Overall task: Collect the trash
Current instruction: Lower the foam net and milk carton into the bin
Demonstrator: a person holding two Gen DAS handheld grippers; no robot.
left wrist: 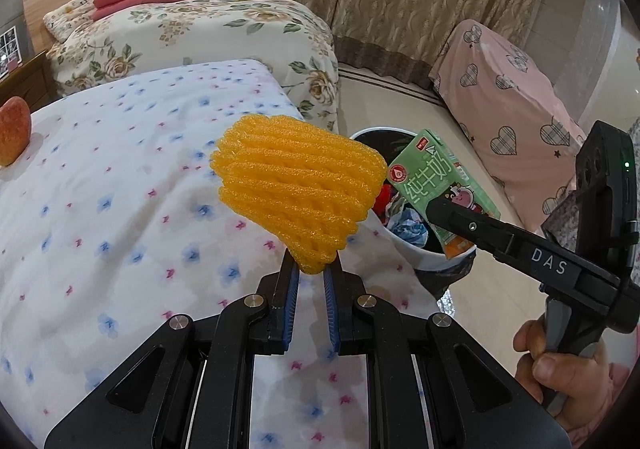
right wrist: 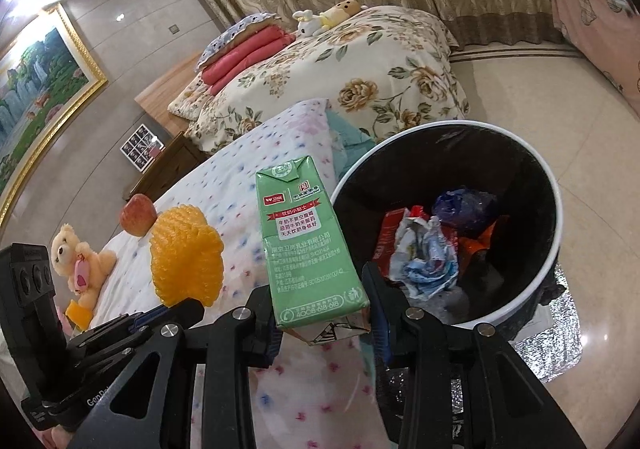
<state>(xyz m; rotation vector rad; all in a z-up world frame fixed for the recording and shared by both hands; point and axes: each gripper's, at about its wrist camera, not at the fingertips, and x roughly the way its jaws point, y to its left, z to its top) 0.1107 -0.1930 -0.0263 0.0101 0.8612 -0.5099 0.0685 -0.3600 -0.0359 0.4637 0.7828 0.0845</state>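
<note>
Your left gripper [left wrist: 311,269] is pinching the narrow lower end of an orange foam net [left wrist: 296,189]; its blue pads are pressed against that tip, and the net is standing above the flower-print bed [left wrist: 120,209]. Your right gripper [right wrist: 326,323] is clamping a green milk carton [right wrist: 310,245] by its lower part. The carton's bottom corner is dented, and its base is partly hidden behind the fingers. The carton is sitting beside the near rim of the trash bin [right wrist: 552,185], over the bed's edge. Inside the bin, crumpled wrappers [right wrist: 424,253] are lying in a heap; the pieces beneath them are too dark to identify. In the left wrist view the carton and the net are covering most of the bin. An apple [right wrist: 138,215] is resting on the bed, cut off at the left edge in the left wrist view. Your right hand [left wrist: 560,365] is only partly in frame.
</note>
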